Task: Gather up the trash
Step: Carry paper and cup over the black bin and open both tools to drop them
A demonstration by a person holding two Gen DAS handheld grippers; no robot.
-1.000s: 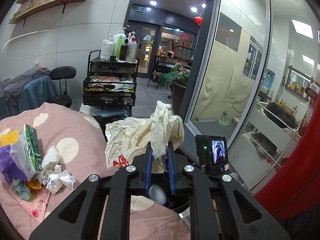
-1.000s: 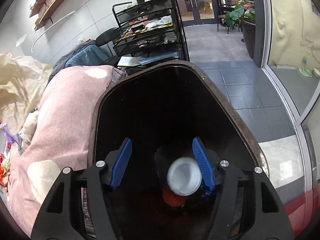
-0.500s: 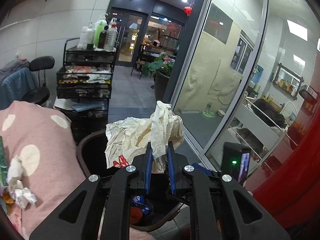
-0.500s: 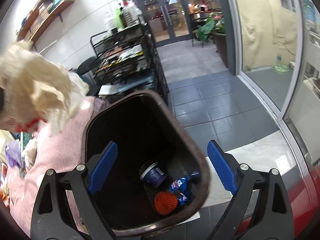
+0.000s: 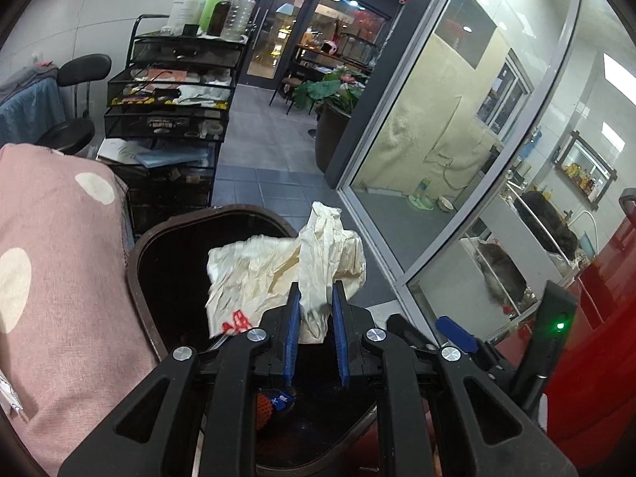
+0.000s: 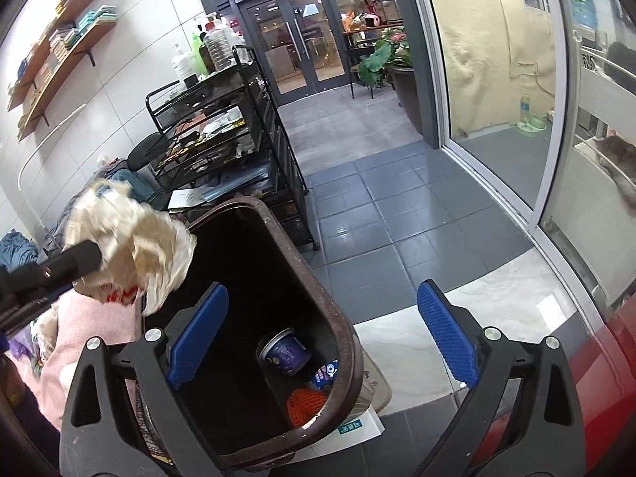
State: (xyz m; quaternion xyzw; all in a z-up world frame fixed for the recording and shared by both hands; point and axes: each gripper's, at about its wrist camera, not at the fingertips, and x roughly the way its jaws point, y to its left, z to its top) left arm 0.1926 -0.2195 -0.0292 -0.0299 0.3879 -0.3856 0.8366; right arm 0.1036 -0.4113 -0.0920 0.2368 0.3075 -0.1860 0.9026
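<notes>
A pink polka-dot cloth (image 5: 59,278) covers the surface on the left, and the dark brown trash bin (image 6: 318,290) stands just beside it on the grey tiled floor (image 6: 381,214). Behind the bin a black wire cart (image 5: 171,107) carries bottles on top and clutter on its shelves. The left gripper (image 5: 315,298) is clamped on a crumpled cream plastic bag (image 5: 278,270) with red print, pinching a twisted neck of it between the blue pads (image 5: 293,318); the bag hangs over the bin's open mouth, near its left rim in the right wrist view (image 6: 131,246). The right gripper (image 6: 322,310) stands wide open with nothing between its jaws, held above the bin's right edge. Down in the bin lie a purple-labelled cup (image 6: 284,351) on its side, an orange mesh ball (image 6: 304,405) and a small blue wrapper (image 6: 326,373), close together at the bottom.
</notes>
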